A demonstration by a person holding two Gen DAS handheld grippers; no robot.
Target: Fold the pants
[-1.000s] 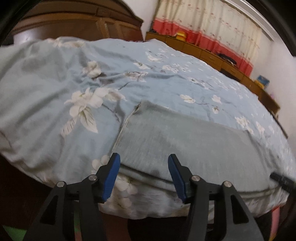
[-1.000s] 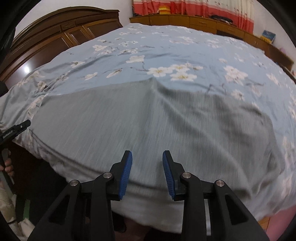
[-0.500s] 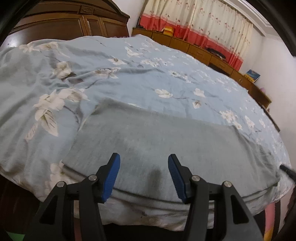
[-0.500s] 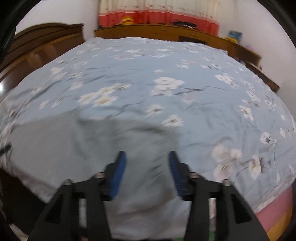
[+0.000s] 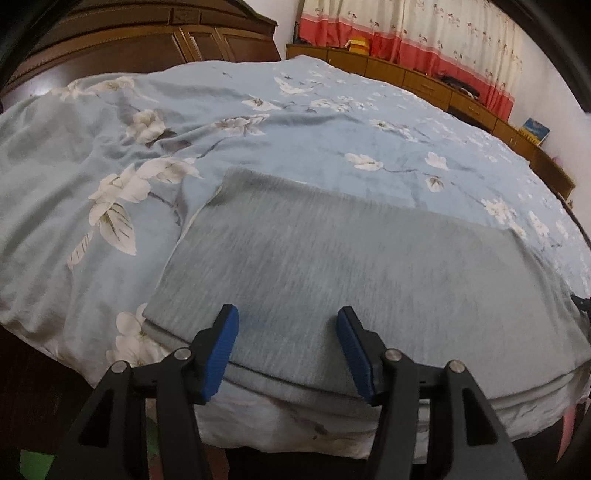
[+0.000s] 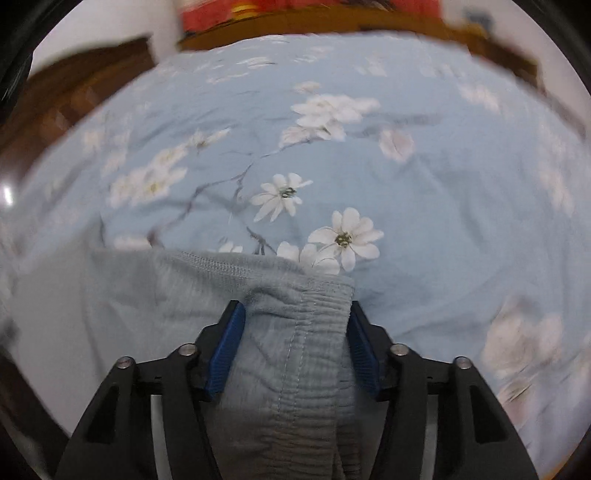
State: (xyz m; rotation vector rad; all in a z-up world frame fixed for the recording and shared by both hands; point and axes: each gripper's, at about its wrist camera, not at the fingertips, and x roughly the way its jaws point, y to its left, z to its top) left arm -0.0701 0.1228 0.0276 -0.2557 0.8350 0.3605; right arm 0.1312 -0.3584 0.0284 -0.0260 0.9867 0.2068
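Grey pants lie flat along the near edge of a bed with a blue flowered cover. My left gripper is open and empty, just above the pants' near edge towards their left end. In the right wrist view the elastic waistband end of the pants lies between the blue pads of my right gripper. The jaws are wide apart around the cloth and do not pinch it. That view is blurred at the edges.
A dark wooden wardrobe stands behind the bed at the left. A low wooden cabinet runs under red and cream curtains at the back. The bed's near edge drops off just below both grippers.
My right gripper has swung right along the pants to the waistband end and now has the cloth between its jaws. My left gripper has shifted only slightly.
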